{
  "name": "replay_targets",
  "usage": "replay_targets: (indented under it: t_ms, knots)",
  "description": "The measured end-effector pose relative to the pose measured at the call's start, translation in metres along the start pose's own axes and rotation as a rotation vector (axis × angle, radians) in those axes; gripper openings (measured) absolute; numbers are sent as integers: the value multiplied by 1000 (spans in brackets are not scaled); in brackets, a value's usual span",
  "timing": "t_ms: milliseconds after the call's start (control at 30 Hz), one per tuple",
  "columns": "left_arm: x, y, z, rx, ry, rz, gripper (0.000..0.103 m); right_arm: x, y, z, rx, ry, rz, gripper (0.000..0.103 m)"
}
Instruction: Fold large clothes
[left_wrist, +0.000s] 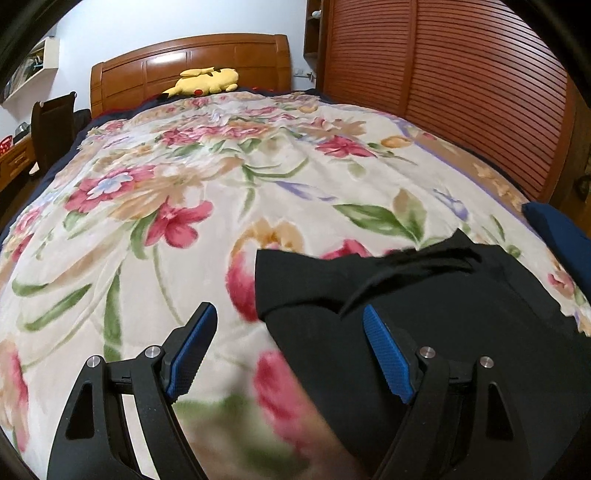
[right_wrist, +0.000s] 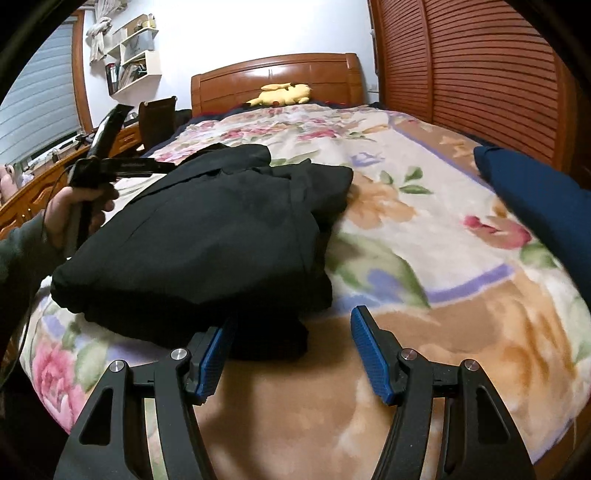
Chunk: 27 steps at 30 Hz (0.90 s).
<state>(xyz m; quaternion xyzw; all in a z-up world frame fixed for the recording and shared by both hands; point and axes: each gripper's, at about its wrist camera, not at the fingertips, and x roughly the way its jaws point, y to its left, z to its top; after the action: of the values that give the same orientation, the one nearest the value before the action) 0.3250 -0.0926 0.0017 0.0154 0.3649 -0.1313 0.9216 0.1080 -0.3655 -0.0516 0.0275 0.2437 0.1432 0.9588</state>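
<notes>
A black garment (right_wrist: 207, 236) lies folded in a thick bundle on the floral blanket near the bed's foot. It also shows in the left wrist view (left_wrist: 424, 314). My left gripper (left_wrist: 290, 314) is open and empty, above the garment's left edge; its right finger is over the cloth. In the right wrist view the left gripper (right_wrist: 110, 166) is held in a hand at the garment's far left. My right gripper (right_wrist: 295, 321) is open and empty at the garment's near right corner, with its left finger by the cloth's edge.
The floral blanket (left_wrist: 221, 192) covers the whole bed. A navy blue cloth (right_wrist: 543, 206) lies at the bed's right edge. A yellow plush toy (left_wrist: 207, 83) rests by the wooden headboard. A slatted wooden wardrobe (left_wrist: 443, 92) stands on the right, a desk (right_wrist: 33, 192) on the left.
</notes>
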Motion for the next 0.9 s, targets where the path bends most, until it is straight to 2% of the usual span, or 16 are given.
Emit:
replay_targets:
  t_ms: [133,333,400,533,633,667,733,800,900]
  knots:
    - [18,6,8,-29,28,12,82,8,1,-1,8,-1,39,66]
    - [41,1,7,-27,79,9,89,16,2,-3,15,-5,50,66]
    - [48,0,5,-32,97,1,89,17,3,-2,14,-3,45,66]
    - [53,9,3,-102,143,-49,89,18,6,-3,8,-4,40,65]
    - [52,8,2,-111,157,-116,69,18,8,-5,13,-6,57,57]
    - [51,5,2,-112,160,-133,57,18,8,-5,17,-9,61,54]
    - [46,-4,4,-89,165,-121,46,17,7,-5,32,-13,74,47]
    - [42,-12,5,-71,168,-112,27,15,2,-6,74,-31,105,31]
    - [22,-21,7,-50,127,-87,20,5,-3,-5,109,-74,124,23]
